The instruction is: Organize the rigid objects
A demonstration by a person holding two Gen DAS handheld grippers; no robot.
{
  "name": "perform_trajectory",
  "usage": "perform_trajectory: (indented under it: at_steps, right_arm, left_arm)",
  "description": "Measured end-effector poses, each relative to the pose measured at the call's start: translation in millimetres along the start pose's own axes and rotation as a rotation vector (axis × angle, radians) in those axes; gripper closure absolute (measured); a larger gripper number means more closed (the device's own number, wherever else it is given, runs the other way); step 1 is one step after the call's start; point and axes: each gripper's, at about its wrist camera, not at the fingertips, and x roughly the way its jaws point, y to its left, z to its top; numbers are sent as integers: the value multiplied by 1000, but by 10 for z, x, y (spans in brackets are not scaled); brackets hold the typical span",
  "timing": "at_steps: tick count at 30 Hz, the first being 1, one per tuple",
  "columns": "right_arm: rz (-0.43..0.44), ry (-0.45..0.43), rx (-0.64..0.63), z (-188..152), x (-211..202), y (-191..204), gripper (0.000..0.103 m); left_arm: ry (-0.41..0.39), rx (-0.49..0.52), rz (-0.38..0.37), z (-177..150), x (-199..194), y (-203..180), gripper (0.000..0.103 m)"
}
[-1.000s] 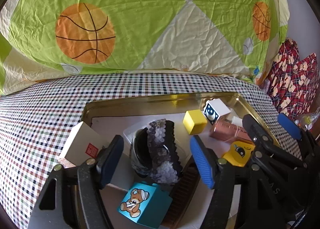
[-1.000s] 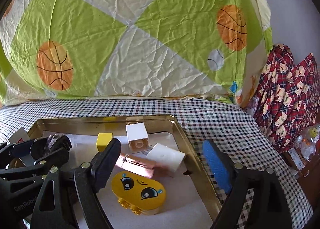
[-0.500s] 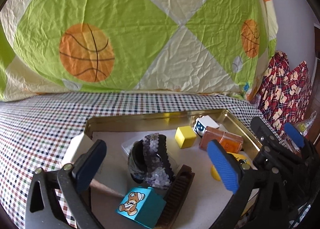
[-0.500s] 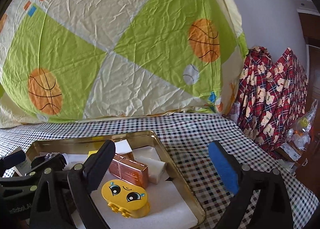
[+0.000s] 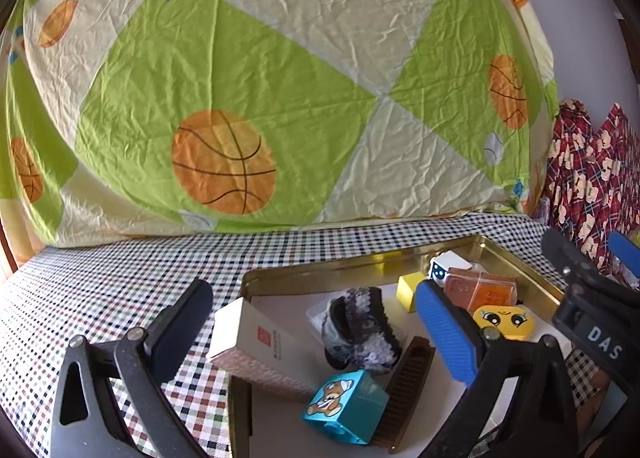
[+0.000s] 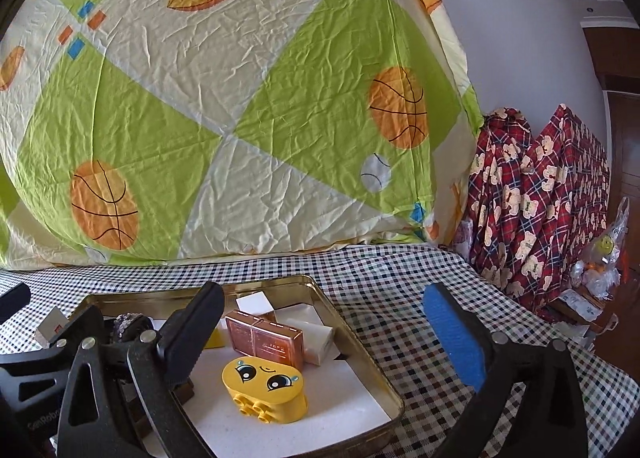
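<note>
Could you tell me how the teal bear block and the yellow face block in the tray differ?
The teal bear block is a cube printed with a cartoon bear; the yellow face block is rounded and bears big cartoon eyes and a smile. The teal bear block lies tipped against a brown comb toward the tray's left side; the yellow face block sits toward the right, touching nothing visible. Both are plastic toy blocks inside the gold tray.

It was a home, likely a bedroom. A crumpled green-and-cream quilt printed with orange basketballs [image 6: 224, 130] lay heaped behind a checked cloth surface [image 6: 400, 278], and red plaid bear-print fabric [image 6: 536, 202] hung beside a white wall [image 6: 520, 18].
</note>
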Motion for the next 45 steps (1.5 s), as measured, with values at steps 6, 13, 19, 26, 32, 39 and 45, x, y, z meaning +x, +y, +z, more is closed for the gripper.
perform_trajectory:
  at_steps: [6, 13, 19, 26, 32, 39, 45]
  right_arm:
    - [-5, -77, -31, 10, -201, 110, 2]
    - [-18, -177, -49, 3, -453, 208, 2]
    - [-23, -286, -49, -12, -710, 274, 1]
    - [-2, -275, -78, -35, -776, 378, 1]
    - [48, -195, 8, -65, -767, 347, 1]
    - [42, -189, -3, -95, -800, 428, 1]
    - [10, -219, -18, -84, -863, 452, 1]
  left_arm:
    - [-8, -16, 7, -53, -95, 72, 0]
    - [-61, 15, 30, -80, -252, 54, 0]
    - [-95, 22, 54, -98, -372, 108, 0]
    - [-121, 22, 69, -122, -477, 177, 0]
    - [-139, 19, 69, -133, -544, 262, 0]
    - [-149, 26, 52, -153, -600, 283, 0]
    - [-151, 27, 53, -170, -649, 299, 0]
